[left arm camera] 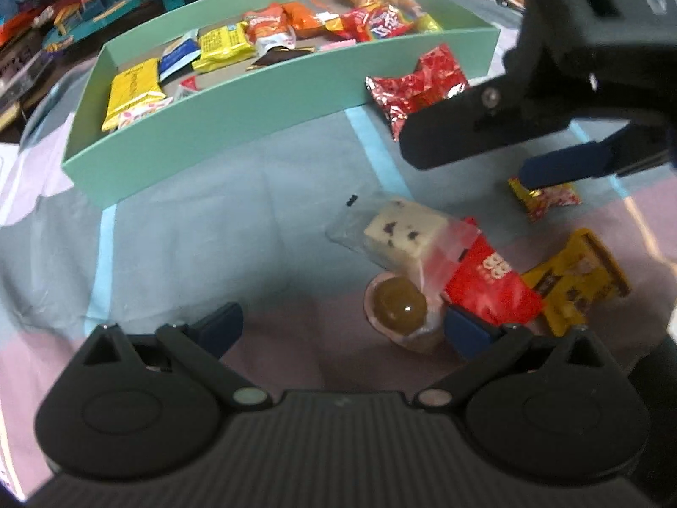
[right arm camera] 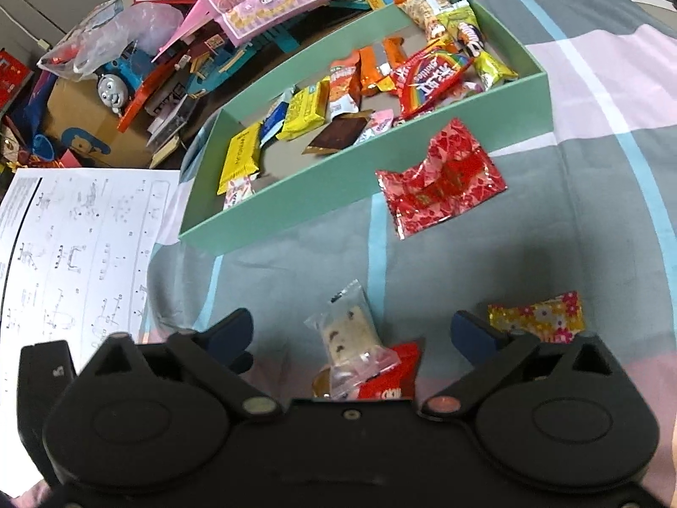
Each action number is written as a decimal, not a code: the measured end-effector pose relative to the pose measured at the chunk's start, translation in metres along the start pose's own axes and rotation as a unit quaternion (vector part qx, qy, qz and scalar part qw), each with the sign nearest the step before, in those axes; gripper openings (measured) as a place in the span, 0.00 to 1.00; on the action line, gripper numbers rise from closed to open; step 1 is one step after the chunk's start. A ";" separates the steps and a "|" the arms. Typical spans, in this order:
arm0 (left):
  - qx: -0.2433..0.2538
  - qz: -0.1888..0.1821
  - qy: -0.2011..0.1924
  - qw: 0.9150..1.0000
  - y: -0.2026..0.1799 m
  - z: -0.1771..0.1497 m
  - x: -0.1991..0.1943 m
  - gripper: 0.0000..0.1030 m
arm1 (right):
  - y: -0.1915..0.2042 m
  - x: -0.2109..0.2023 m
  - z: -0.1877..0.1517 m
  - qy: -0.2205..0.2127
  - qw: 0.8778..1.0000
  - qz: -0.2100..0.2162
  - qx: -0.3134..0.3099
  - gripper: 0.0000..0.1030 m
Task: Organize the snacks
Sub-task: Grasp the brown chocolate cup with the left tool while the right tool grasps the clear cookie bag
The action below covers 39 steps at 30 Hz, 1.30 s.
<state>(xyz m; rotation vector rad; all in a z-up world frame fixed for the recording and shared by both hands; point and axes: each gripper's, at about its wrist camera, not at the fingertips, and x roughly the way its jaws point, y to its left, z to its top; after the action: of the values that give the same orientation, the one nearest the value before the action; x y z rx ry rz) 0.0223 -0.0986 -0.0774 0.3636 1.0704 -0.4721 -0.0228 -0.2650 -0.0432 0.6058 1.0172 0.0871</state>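
1. Left wrist view: we're holding the left tool (left arm camera: pixel 340 330) spread wide with nothing in it, low over the bed sheet (left arm camera: pixel 237 228). The loose pile is sitting ahead and to the right of its gap: a clear-wrapped nougat bar (left arm camera: pixel 404 235) overlapping a red packet (left arm camera: pixel 493 288), a jelly cup (left arm camera: pixel 400 311) just in front of the right finger, and a yellow bar (left arm camera: pixel 579 279) further right. The right tool (left arm camera: pixel 478 156) is hanging above that pile from the right, jaws apart and empty, with one blue tip right over a small floral candy (left arm camera: pixel 546 199).

2. Same view: the green box (left arm camera: pixel 271 118), already holding a bunch of snacks, is lying well beyond the pile, with a red foil pouch (left arm camera: pixel 416 86) resting against its near wall on the outside.

3. Right wrist view: we're seeing the right tool (right arm camera: pixel 351 334) wide open and holding nothing. The nougat bar (right arm camera: pixel 349 334) is sitting pretty much dead centre between its fingers, long axis pointing away from us toward the box (right arm camera: pixel 338 182), so roughly along the fingers. The floral candy (right arm camera: pixel 537 317) is just past the right finger.

4. Our guess: the right tool is better lined up, and closing across the bar's narrow width looks like the easy grab.
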 end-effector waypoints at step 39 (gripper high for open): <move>-0.085 0.002 -0.057 0.995 0.068 0.000 -0.014 0.37 | 0.026 0.042 -0.005 0.017 0.995 -0.055 -0.082 0.31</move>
<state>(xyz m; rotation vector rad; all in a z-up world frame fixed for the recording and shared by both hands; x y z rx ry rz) 0.0533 -0.0384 -0.0614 0.1851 0.9906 -0.3907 0.0014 -0.2271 -0.0641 0.3999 1.0623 0.0829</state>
